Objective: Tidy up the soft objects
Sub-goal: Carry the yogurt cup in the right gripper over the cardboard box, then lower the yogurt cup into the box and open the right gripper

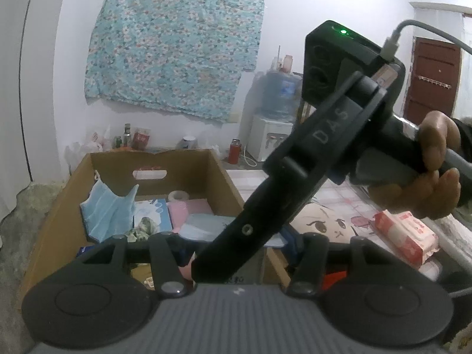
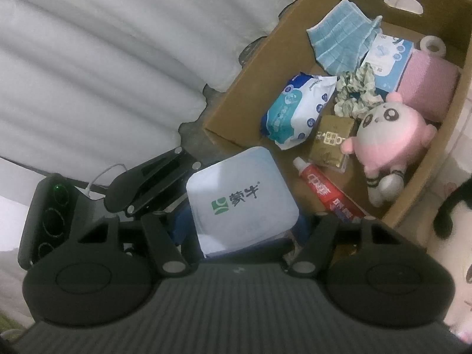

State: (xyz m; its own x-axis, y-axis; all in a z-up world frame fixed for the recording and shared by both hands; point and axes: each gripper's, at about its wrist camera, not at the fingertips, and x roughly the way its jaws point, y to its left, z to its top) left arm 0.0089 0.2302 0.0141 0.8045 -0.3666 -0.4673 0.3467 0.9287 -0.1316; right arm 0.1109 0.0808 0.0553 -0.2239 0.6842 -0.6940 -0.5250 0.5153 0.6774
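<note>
A brown cardboard box (image 2: 236,94) (image 1: 73,183) holds a blue cloth (image 2: 342,41) (image 1: 106,212), a wet-wipe pack (image 2: 298,109), a green scrunchie (image 2: 357,91), a pink roll (image 2: 427,85), a pink plush (image 2: 389,135), a gold packet (image 2: 333,138) and a toothpaste tube (image 2: 327,194). My right gripper (image 2: 242,236) is shut on a pale blue and white pack with a green logo (image 2: 239,200), held over the box's near corner. My left gripper (image 1: 236,253) sits beside the pack; the right gripper's body (image 1: 295,183) crosses its view and hides its fingertips.
A red and white tissue pack (image 1: 407,236) lies on a cartoon-face cushion (image 1: 324,218) right of the box. A water dispenser (image 1: 277,118), a red flask (image 1: 234,150) and bottles (image 1: 126,135) stand at the wall under a floral cloth (image 1: 177,50). White bedding (image 2: 103,67) lies left.
</note>
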